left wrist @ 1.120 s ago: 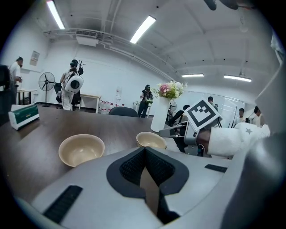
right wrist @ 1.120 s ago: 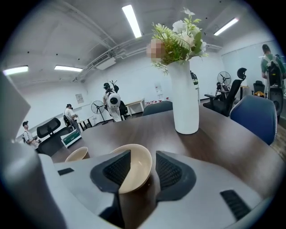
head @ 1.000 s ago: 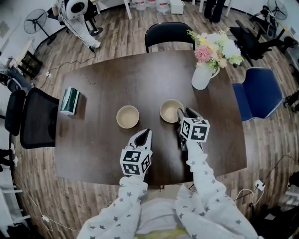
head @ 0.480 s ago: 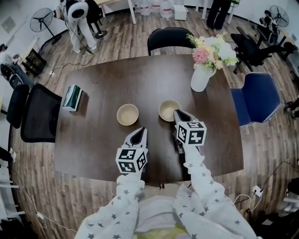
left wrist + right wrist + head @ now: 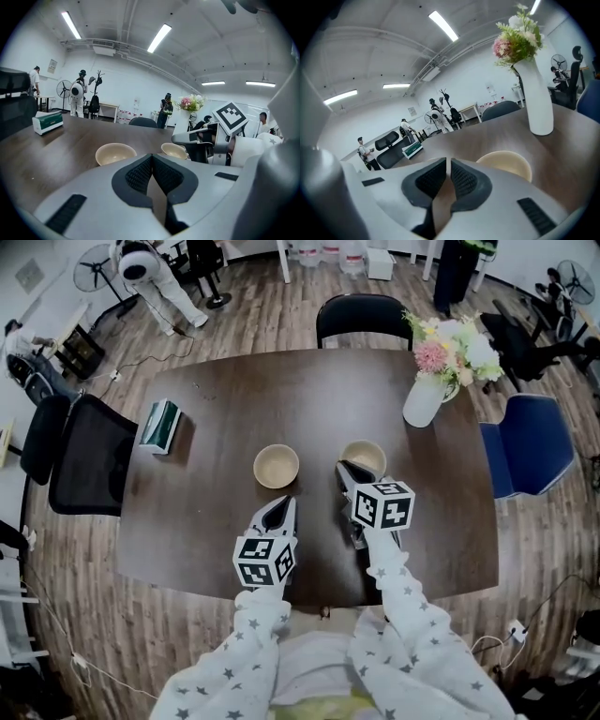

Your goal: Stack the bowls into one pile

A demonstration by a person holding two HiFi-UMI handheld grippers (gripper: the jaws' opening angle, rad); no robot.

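Note:
Two tan bowls stand apart on the dark table: the left bowl (image 5: pixel 277 466) (image 5: pixel 115 153) and the right bowl (image 5: pixel 364 458) (image 5: pixel 505 164). My left gripper (image 5: pixel 284 503) (image 5: pixel 152 157) hovers just short of the left bowl, jaws shut and empty. My right gripper (image 5: pixel 345 468) (image 5: pixel 447 163) sits at the right bowl's near left side. Its jaws have just been closing and now stand almost together with nothing between them. The bowl lies to the right of its jaws.
A white vase of flowers (image 5: pixel 424 401) stands at the table's far right and a green tissue box (image 5: pixel 161 426) at the far left. Black chairs (image 5: pixel 361 315) (image 5: pixel 84 465) and a blue chair (image 5: pixel 530 442) ring the table. People stand in the background.
The right gripper's jaws went from wide open to nearly together, and it shifted from the right bowl's right rim to its left side. The left gripper came nearer the left bowl.

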